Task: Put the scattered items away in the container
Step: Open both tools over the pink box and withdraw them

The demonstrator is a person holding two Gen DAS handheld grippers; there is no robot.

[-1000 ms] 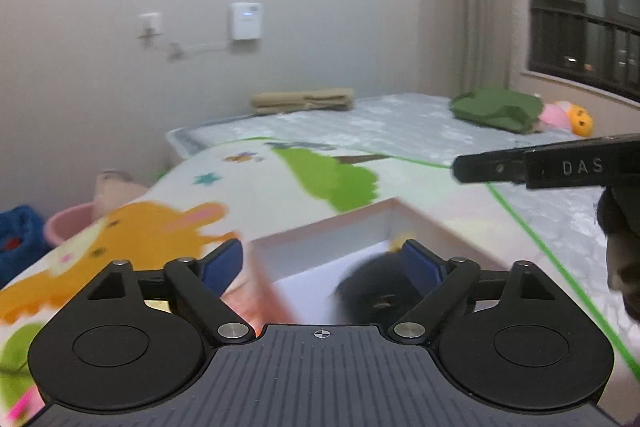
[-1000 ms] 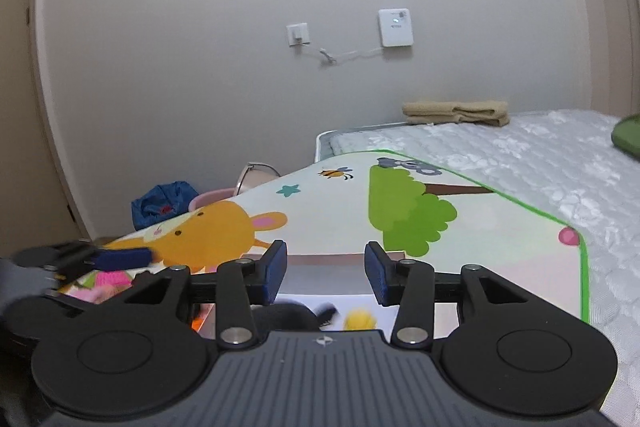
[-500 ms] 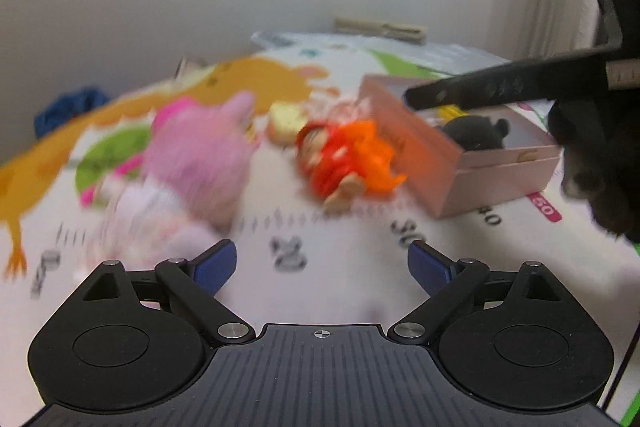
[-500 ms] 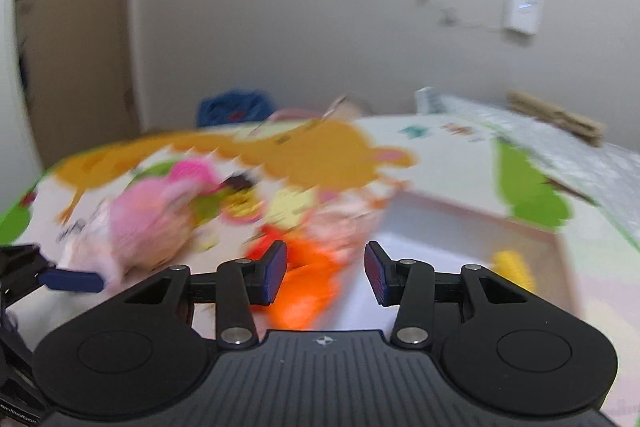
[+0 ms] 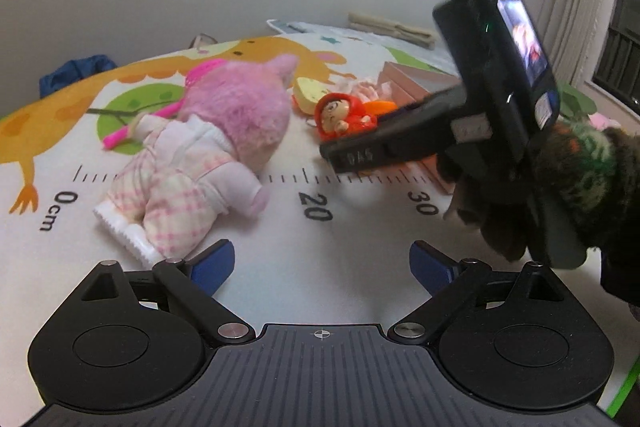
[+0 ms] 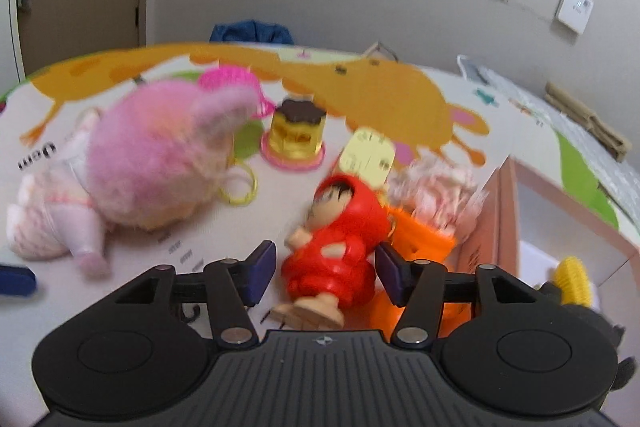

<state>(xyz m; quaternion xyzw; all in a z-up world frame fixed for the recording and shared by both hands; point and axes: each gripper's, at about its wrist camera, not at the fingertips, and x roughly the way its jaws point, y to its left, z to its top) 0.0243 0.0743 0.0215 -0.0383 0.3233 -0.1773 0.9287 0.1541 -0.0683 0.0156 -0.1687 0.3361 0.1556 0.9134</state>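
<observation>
A red-hooded doll [image 6: 336,239] lies on the play mat, and my right gripper [image 6: 326,269] is open with one finger on each side of it, neither clearly touching. Just right of the doll are an orange toy [image 6: 424,231] and a pale pink fluffy piece [image 6: 436,195]. The pink box [image 6: 500,211] stands at the right with a yellow toy [image 6: 574,279] inside. My left gripper [image 5: 322,263] is open above bare mat, just right of the feet of a big pink plush doll [image 5: 216,147]. The right gripper [image 5: 400,143] crosses the left wrist view, over the red doll [image 5: 340,115].
A yellow pudding toy [image 6: 296,131], a pale yellow block [image 6: 370,157], a yellow ring [image 6: 240,187] and a pink brush [image 6: 232,79] lie farther back on the mat. A gloved hand [image 5: 580,179] holds the right gripper. A blue bag [image 6: 252,31] sits by the wall.
Both grippers have swung away from the box and down to the scattered toys. The right gripper has dropped around the red doll; the left has neared the pink plush.
</observation>
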